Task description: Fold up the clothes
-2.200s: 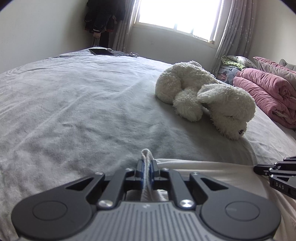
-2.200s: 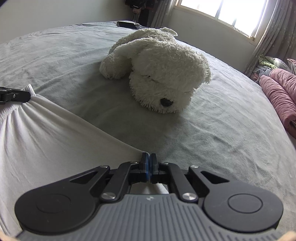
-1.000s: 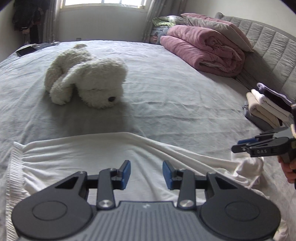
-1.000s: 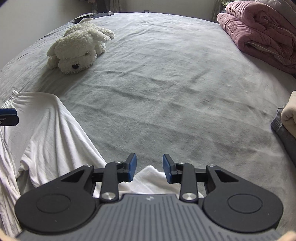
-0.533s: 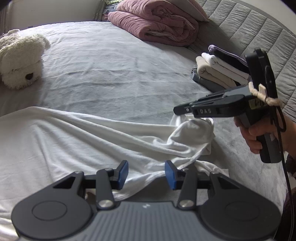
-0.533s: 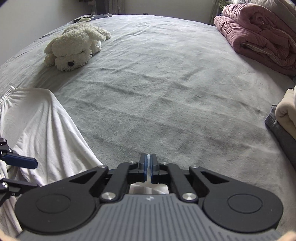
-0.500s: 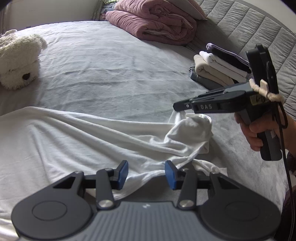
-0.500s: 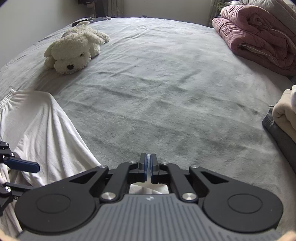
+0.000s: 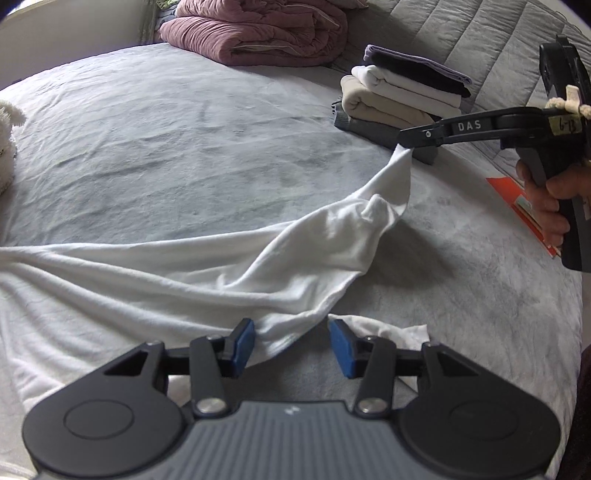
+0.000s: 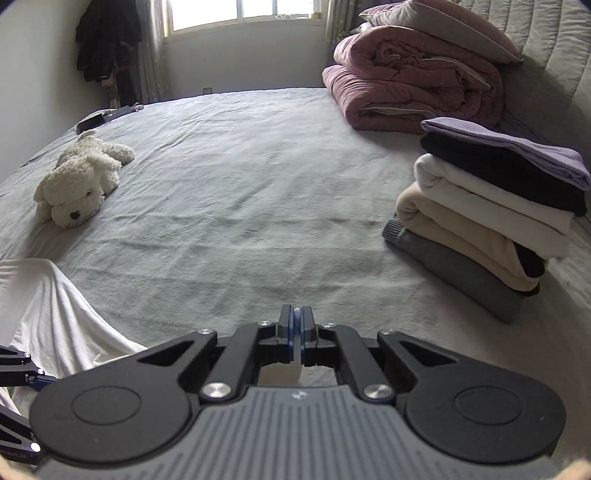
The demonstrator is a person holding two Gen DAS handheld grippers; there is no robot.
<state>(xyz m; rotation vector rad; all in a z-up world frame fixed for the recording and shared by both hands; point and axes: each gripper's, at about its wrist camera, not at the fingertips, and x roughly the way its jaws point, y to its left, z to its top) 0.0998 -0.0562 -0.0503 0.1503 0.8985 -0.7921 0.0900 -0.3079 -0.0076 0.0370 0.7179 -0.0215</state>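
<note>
Blue pads line the fingers of the left gripper (image 9: pixel 291 345), which stand wide apart at the bottom of the left wrist view with nothing between them, just above a rumpled edge of the white garment (image 9: pixel 192 273). That garment spreads across the lower left of the frame over the grey bed (image 9: pixel 184 140), and one corner rises in a taut peak toward the upper right. There the right gripper (image 9: pixel 403 142), seen from the side and marked "DAS", pinches the corner of the cloth, with a hand (image 9: pixel 546 206) around its grip at the right edge. Only this view shows that lifted corner and a flat orange item (image 9: pixel 517 201) on the bed beside the hand.

From the right wrist view, the right gripper (image 10: pixel 295 334) is pressed shut at bottom centre, a sliver of white fabric caught between its pads. The garment (image 10: pixel 48 314) shows only as a draped mound at lower left, next to part of the left gripper at the left edge. This view alone shows the whole white plush dog (image 10: pixel 81 181) at middle left and a window (image 10: pixel 240 11) along the top. A stack of folded clothes (image 10: pixel 487 221) sits at right, and a rolled pink quilt (image 10: pixel 417 85) lies at upper right; both appear in the other view too.
</note>
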